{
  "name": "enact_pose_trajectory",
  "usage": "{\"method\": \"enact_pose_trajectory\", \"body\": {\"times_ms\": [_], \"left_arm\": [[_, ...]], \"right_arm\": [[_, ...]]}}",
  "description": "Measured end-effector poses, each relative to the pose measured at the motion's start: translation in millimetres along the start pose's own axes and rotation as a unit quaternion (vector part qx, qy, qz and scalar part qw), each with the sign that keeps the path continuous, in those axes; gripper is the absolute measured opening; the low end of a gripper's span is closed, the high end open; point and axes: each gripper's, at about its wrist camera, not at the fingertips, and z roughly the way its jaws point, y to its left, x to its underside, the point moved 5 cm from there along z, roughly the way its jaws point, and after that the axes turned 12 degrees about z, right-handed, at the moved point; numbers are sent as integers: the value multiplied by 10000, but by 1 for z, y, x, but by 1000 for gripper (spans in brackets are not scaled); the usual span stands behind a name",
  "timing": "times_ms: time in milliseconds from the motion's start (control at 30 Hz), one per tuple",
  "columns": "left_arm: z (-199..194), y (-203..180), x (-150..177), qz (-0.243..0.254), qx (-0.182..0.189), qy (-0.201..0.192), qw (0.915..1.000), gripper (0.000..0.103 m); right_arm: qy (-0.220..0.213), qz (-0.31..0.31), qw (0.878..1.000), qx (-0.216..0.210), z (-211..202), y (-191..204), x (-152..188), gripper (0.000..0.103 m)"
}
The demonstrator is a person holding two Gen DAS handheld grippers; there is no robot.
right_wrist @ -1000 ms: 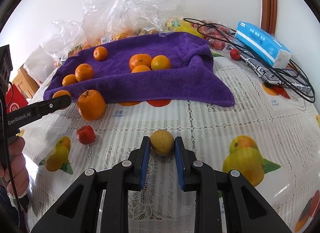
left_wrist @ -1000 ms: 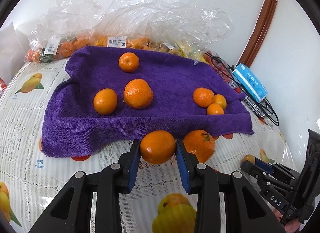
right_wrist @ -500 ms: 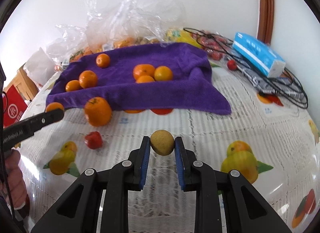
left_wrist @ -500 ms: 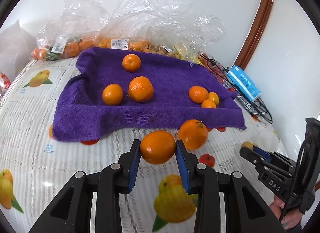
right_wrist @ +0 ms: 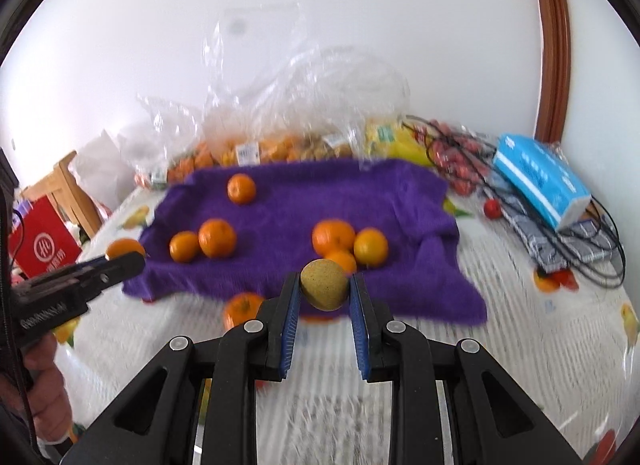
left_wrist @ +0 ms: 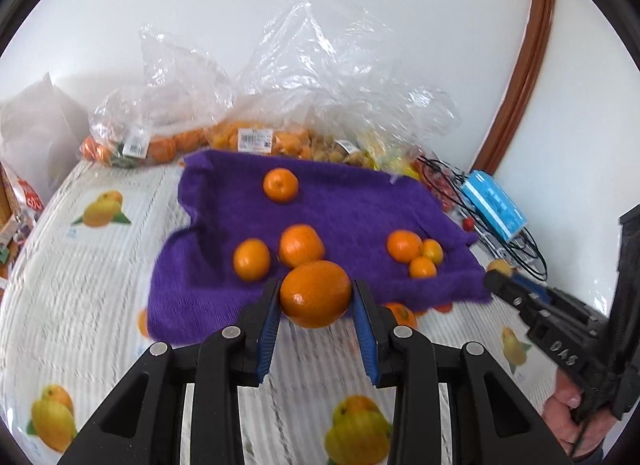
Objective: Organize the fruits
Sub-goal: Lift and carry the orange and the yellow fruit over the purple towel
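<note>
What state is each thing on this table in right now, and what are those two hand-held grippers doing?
Left hand-held gripper: shut on an orange, off the table.
Right hand-held gripper: shut on a yellow fruit, lifted.
Purple towel: spread out, rumpled, six oranges on it.
Loose orange: on the tablecloth by the towel's near edge.
Plastic bags: open, fruit inside.
Tissue pack: lying on cables.

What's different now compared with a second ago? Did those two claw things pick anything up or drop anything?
Both have lifted off the table toward the purple towel. The left gripper keeps its orange clamped, and the right gripper keeps its small yellow-brown fruit; nothing was newly grabbed or released. The six oranges on the towel and the loose orange at its front edge lie as before.
</note>
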Motion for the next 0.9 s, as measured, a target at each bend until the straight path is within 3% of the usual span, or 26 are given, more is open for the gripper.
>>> {"method": "enact_pose_trajectory", "body": {"times_ms": [200,567,900], "left_arm": [[16,11,-31,6,-156,-144,9998,33],[50,31,-65,-50,-336,-193,9992,33],[76,50,-41,-254,-503,99,9984,33]], "right_arm": [[-322,-135,9994,-30,8,13,-37,25],[-339,59,9991,-257,52,21,-83,25],[64,64,9998,-177,92,-2,-59,25]]}}
